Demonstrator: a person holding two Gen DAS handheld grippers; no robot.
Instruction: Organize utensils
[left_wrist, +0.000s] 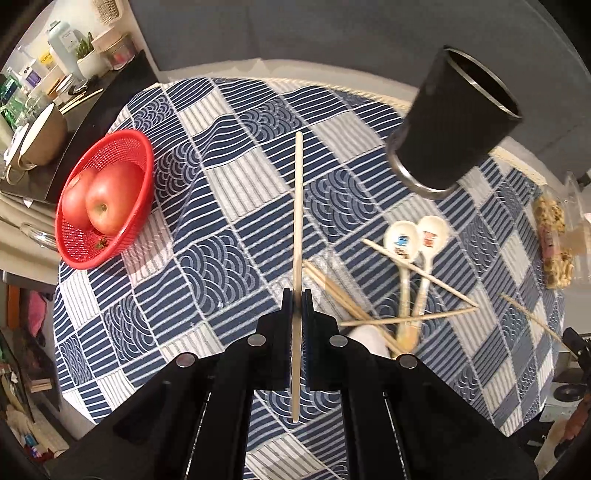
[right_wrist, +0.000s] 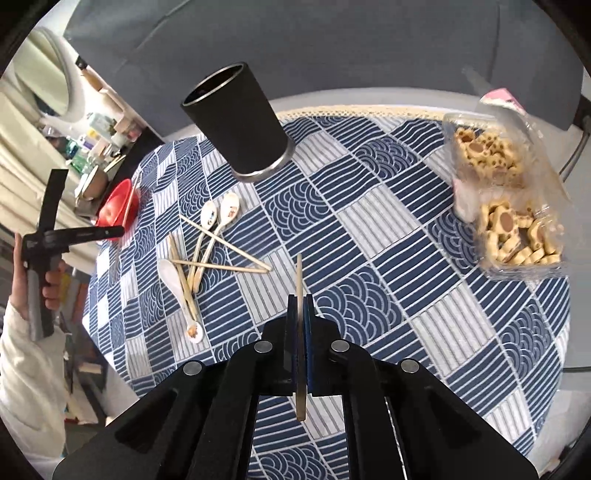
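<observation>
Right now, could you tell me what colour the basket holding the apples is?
The basket is red, clearest in the left wrist view.

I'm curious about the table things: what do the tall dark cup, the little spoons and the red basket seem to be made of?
Tall dark cup: probably metal with a matte black coat, since bare silvery rims show at top and base.
Spoons: likely glazed ceramic, glossy white with small printed pictures.
Red basket: plastic by the look, a uniform bright red moulded mesh.
</observation>
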